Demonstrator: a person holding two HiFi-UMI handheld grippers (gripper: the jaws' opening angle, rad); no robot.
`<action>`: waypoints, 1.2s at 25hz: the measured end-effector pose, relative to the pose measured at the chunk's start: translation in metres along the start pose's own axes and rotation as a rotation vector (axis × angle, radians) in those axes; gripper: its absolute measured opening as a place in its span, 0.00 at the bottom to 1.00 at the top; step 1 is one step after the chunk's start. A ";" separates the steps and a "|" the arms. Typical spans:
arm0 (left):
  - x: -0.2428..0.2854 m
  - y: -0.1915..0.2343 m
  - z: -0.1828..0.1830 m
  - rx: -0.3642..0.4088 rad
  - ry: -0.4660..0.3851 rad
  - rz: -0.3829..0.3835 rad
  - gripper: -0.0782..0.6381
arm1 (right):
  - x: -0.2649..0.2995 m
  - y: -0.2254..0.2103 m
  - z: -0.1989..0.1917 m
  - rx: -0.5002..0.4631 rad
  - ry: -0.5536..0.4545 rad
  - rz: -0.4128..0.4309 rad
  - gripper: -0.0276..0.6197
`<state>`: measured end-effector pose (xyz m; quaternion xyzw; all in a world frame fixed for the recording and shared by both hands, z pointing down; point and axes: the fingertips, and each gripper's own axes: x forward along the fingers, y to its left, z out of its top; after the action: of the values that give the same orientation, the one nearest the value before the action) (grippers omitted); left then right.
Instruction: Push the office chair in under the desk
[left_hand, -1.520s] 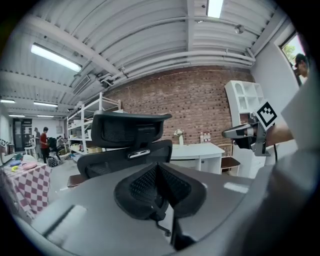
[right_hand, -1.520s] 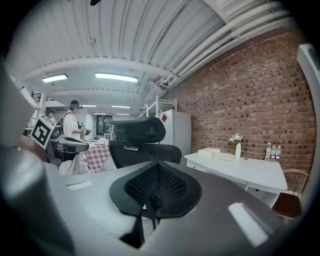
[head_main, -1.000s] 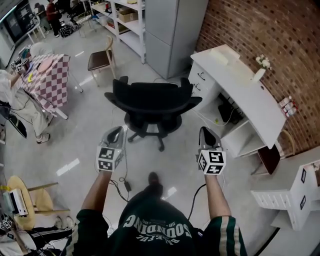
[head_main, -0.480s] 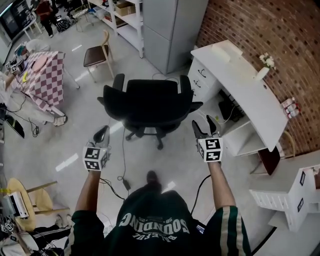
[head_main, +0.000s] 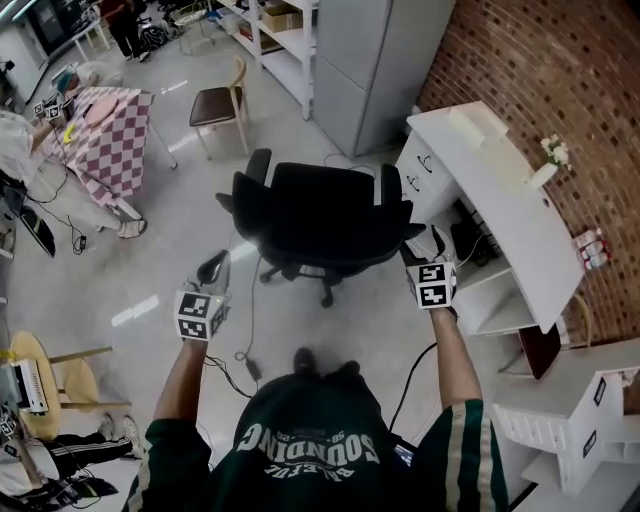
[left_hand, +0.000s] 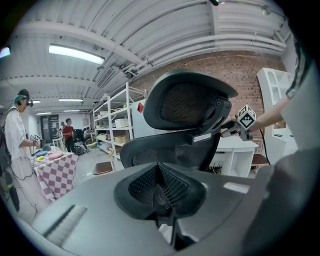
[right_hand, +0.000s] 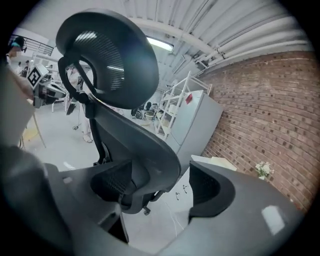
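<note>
At the centre of the head view stands the chair (head_main: 320, 215), its back toward me and its seat facing the top of the frame, well clear of the desk (head_main: 490, 175), which runs down the right side against a brick wall (head_main: 560, 80). I judge the push has not begun; I am just getting purchase on the backrest.

My right tool (head_main: 426, 242) is spread wide at the backrest's right edge, and its own view shows that curved edge passing between the jaws, close to the left one. My left tool (head_main: 215, 265) hangs apart from the chair at lower left, jaws pressed together with nothing in them.

Next, I think, both tools must bear on the back, then swing the chair toward the opening at the right.

The chair is black: a rounded mesh headrest (left_hand: 190, 102), a smooth moulded frame, a star base (head_main: 300, 272) on castors. On the glossy grey floor (head_main: 150, 300) it should roll freely and may turn.
</note>
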<state>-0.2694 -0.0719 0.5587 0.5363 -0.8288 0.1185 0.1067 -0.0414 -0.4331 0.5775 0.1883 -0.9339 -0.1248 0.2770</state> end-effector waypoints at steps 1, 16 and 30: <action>0.000 0.004 0.000 0.000 -0.001 0.006 0.13 | 0.004 0.000 0.000 -0.005 0.004 0.005 0.58; 0.032 0.073 0.002 0.017 -0.010 0.005 0.48 | 0.029 -0.007 -0.008 0.056 0.006 0.052 0.53; 0.132 0.097 -0.019 0.034 0.044 -0.079 0.63 | 0.043 -0.005 -0.009 0.151 0.000 0.056 0.52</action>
<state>-0.4101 -0.1414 0.6084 0.5676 -0.8023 0.1401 0.1204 -0.0680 -0.4570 0.6030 0.1825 -0.9456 -0.0463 0.2654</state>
